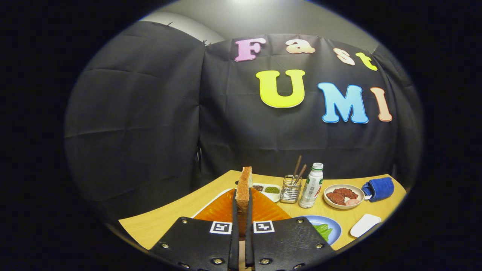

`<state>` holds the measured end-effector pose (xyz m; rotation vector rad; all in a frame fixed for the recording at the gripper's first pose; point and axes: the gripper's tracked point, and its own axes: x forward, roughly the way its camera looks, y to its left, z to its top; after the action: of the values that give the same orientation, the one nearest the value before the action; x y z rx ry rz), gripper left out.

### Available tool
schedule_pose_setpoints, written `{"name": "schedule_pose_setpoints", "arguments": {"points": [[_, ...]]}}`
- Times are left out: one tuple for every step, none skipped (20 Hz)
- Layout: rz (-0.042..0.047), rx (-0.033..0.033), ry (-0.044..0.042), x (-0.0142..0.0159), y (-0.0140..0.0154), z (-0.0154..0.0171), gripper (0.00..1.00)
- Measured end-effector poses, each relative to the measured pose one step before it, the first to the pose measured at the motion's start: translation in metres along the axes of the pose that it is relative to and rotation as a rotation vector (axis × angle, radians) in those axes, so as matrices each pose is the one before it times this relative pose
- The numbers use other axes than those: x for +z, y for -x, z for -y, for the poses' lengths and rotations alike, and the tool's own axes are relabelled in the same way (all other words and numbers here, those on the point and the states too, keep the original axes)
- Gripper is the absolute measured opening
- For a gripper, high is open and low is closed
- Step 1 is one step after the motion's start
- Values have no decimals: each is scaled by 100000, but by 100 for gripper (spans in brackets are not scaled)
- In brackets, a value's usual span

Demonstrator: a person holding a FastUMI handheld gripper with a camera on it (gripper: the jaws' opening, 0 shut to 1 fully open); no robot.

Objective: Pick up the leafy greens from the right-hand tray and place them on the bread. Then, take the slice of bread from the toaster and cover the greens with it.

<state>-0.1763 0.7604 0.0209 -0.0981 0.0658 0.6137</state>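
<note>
My jaws (242,210) are clamped on the slice of bread (244,188), held upright on edge between them, above the orange tray (263,210). So the toaster slice seems fetched; covering is left. Some leafy greens (323,230) lie on the blue plate (336,226) beside me.

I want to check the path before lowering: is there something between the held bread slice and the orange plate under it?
Nothing visible stands in the way. The gripper is shut on the bread slice, held upright above the orange plate. The jar with sticks and the bottle stand off to the side, beyond the plate.
</note>
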Motion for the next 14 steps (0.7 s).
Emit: {"name": "schedule_pose_setpoints", "arguments": {"points": [[1683, 155, 164, 885, 762, 438, 7], [1554, 297, 24, 715, 570, 317, 6], [1380, -519, 455, 680, 761, 477, 6], [1196, -157, 134, 567, 536, 562, 6], [726, -143, 164, 65, 314, 627, 6], [35, -562, 926, 29, 557, 797, 6], [-141, -871, 611, -144, 344, 902, 6], [-148, -974, 538, -270, 343, 940, 6], [320, -474, -161, -347, 210, 824, 6], [-39, -630, -553, -393, 249, 900, 6], [-633, -388, -327, -653, 240, 833, 6], [-796, -403, -502, -598, 246, 836, 6], [-883, -534, -259, -858, 133, 842, 6], [-1314, -761, 226, -785, 184, 891, 6]]}}
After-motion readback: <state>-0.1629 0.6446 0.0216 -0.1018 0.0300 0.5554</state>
